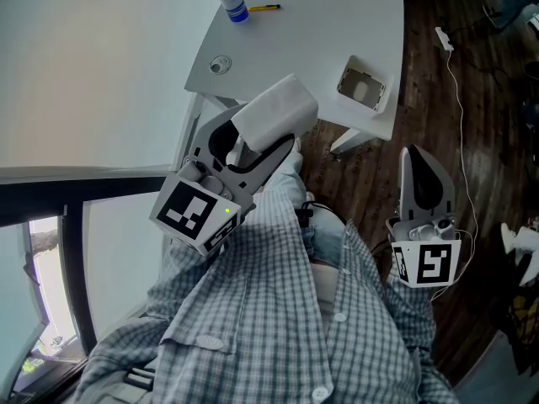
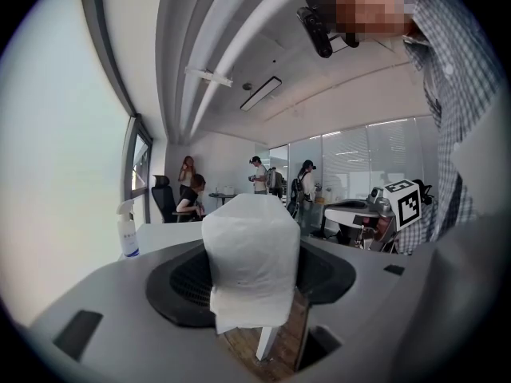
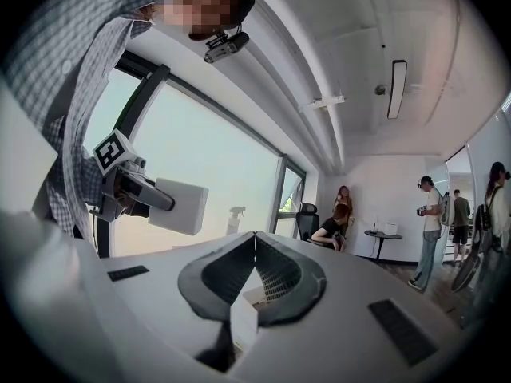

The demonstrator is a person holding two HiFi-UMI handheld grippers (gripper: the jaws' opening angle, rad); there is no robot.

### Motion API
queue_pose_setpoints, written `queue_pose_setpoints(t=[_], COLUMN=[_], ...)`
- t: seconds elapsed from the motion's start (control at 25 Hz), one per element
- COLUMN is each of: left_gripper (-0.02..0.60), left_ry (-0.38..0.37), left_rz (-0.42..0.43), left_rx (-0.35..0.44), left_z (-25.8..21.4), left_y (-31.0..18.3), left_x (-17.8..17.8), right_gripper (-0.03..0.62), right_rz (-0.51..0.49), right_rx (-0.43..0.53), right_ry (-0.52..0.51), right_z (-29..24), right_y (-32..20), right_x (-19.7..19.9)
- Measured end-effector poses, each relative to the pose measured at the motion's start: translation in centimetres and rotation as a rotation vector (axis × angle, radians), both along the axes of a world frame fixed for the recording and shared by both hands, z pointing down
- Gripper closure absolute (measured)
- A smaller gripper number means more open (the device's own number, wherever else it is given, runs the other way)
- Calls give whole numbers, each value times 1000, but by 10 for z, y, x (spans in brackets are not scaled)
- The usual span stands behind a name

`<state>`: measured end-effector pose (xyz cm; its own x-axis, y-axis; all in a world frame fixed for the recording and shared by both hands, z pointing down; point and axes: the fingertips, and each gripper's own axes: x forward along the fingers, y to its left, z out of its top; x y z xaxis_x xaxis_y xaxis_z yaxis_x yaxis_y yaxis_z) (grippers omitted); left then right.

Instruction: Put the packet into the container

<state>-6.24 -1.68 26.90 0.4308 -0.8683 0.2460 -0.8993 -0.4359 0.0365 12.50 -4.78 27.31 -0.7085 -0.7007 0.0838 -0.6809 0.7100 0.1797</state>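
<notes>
Left gripper view: left gripper [image 2: 252, 287] clamps packet [image 2: 250, 250], long axis upright; right gripper [image 3: 255, 246] closed, empty.

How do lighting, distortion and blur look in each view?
Head view: even light and sharp, the container crisp, slight bending toward the edges. Left gripper view: strong fisheye curve, black corners, the packet very near yet sharp. Right gripper view: same fisheye curve; the bright window is washed out, with no detail behind it.

Container [image 1: 378, 99] mouth seemingly unobstructed.
</notes>
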Motion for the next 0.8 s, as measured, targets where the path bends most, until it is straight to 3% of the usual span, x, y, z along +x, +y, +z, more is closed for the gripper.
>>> queue_pose_setpoints(t=[0.36, 0.8], left_gripper=[301, 301], left_ry=[1, -8], left_rz=[64, 154], left_rx=[13, -35], left_z=[-4, 12], left_y=[-30, -81], left_x=[3, 12], right_gripper=[582, 581], right_rz=[43, 97], right_rx=[-2, -41], right_ry=[-7, -2], right_z=[2, 15], right_y=[-23, -59], right_x=[-2, -5])
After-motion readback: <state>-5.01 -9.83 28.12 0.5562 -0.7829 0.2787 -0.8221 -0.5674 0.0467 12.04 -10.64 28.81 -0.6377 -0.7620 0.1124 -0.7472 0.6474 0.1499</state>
